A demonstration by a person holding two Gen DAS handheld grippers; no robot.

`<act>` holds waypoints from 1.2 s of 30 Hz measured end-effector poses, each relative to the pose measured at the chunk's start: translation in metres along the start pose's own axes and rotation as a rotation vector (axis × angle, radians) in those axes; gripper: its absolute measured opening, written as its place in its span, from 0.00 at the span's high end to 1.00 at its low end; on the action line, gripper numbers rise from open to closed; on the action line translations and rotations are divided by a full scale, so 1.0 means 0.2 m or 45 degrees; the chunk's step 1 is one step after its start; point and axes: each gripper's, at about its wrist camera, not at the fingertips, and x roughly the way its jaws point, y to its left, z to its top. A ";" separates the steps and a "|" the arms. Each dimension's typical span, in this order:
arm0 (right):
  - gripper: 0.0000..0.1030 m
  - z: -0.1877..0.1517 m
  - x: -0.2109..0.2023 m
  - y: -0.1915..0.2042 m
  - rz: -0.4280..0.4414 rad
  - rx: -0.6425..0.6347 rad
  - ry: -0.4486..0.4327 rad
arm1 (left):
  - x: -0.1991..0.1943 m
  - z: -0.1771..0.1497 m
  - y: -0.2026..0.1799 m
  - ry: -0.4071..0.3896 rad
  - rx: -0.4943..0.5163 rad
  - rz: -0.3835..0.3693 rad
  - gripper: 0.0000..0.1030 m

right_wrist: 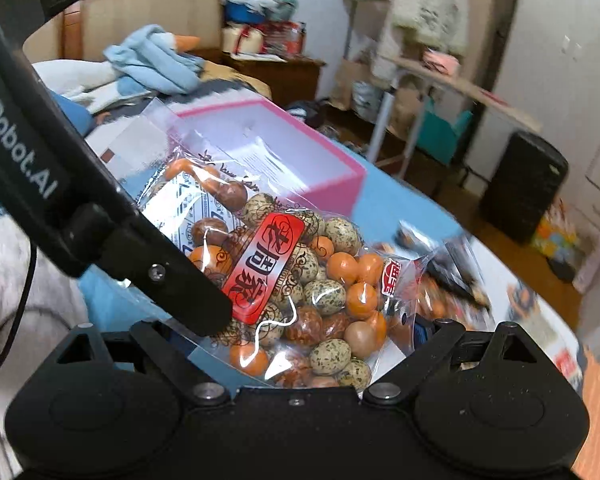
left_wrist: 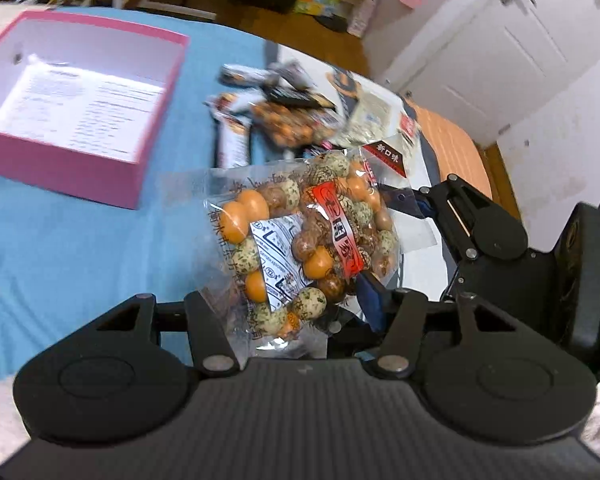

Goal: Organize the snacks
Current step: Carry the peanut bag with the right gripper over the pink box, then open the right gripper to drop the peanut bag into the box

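Bedding (left_wrist: 60,248) in blue bears a pink box (left_wrist: 80,160) above wooden flooring (left_wrist: 328,40).

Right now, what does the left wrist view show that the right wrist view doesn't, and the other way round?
Only the left wrist view shows the white door and the printed sheet lining the box. Only the right wrist view shows the black speaker and crumpled blue cloth. Both show the clear bag of coated nuts, the open pink box, and the snack pile.
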 end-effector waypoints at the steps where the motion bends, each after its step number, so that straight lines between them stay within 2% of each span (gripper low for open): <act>1: 0.07 0.05 0.03 0.02 0.016 -0.020 0.000 | -0.03 0.02 0.05 -0.003 -0.030 0.003 0.47; 7: 0.07 0.31 0.21 0.09 0.065 -0.101 -0.020 | -0.17 0.16 0.28 -0.060 -0.103 0.070 0.47; 11: 0.07 0.46 0.39 0.08 0.074 -0.133 -0.042 | -0.18 0.32 0.42 -0.103 -0.136 0.121 0.47; 17: 0.07 0.61 0.72 0.00 0.123 -0.114 -0.025 | -0.05 0.57 0.65 -0.146 -0.203 0.173 0.47; 20: 0.07 0.67 0.87 -0.04 0.166 -0.107 0.026 | 0.02 0.62 0.76 -0.204 -0.251 0.185 0.48; 25: 0.07 0.74 1.06 -0.08 0.152 -0.107 0.098 | 0.15 0.73 0.95 -0.250 -0.337 0.146 0.47; 31: 0.08 0.79 1.28 -0.09 0.129 -0.084 0.188 | 0.30 0.86 1.10 -0.227 -0.423 0.163 0.44; 34: 0.08 0.81 1.33 -0.06 0.110 -0.191 0.221 | 0.34 0.87 1.16 -0.192 -0.498 0.146 0.42; 36: 0.08 0.82 1.34 -0.04 0.089 -0.252 0.223 | 0.36 0.88 1.19 -0.186 -0.503 0.139 0.42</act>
